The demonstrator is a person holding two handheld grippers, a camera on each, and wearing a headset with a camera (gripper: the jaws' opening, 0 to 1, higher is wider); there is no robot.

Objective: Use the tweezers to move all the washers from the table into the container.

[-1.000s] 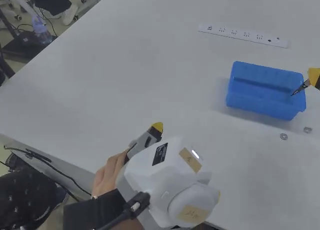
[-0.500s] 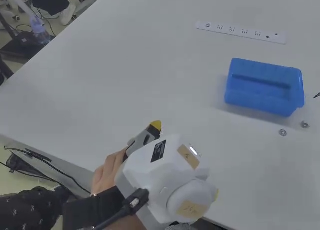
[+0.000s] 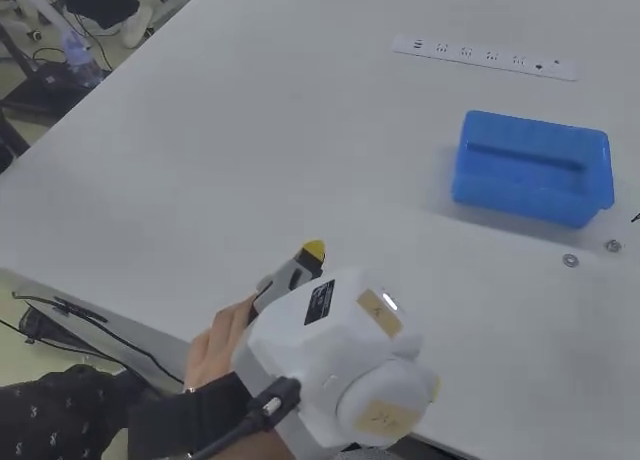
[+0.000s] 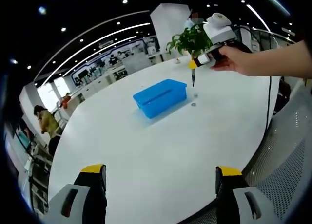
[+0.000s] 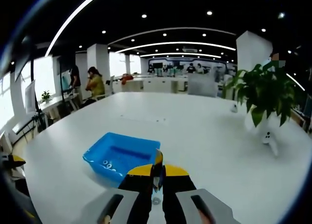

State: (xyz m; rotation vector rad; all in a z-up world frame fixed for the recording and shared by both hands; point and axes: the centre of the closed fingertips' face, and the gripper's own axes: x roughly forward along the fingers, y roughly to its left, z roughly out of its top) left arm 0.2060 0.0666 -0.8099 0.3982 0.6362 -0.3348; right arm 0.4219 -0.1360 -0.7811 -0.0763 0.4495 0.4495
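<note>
The blue container point(image 3: 532, 168) stands on the white table point(image 3: 250, 150), and two washers point(image 3: 570, 261) point(image 3: 613, 246) lie just in front of its right end. My right gripper point(image 5: 157, 169) is shut on the tweezers point(image 5: 156, 181), which point down at the table beside the container point(image 5: 122, 158). A few washers point(image 5: 105, 163) lie inside it. In the left gripper view the right gripper point(image 4: 194, 63) holds the tweezers point(image 4: 193, 79) above the two washers point(image 4: 194, 104). My left gripper point(image 4: 161, 170) is open and holds nothing, low at the near table edge point(image 3: 305, 260).
A white power strip point(image 3: 485, 58) lies on the table behind the container. A potted plant point(image 5: 265, 95) stands at the far right of the table. People sit at desks beyond the table, and a cable hangs off its near edge.
The right gripper's tweezers have left the spot over the container's right end and moved right; only their tip now shows at the head view's edge. The left gripper has stayed put.
</note>
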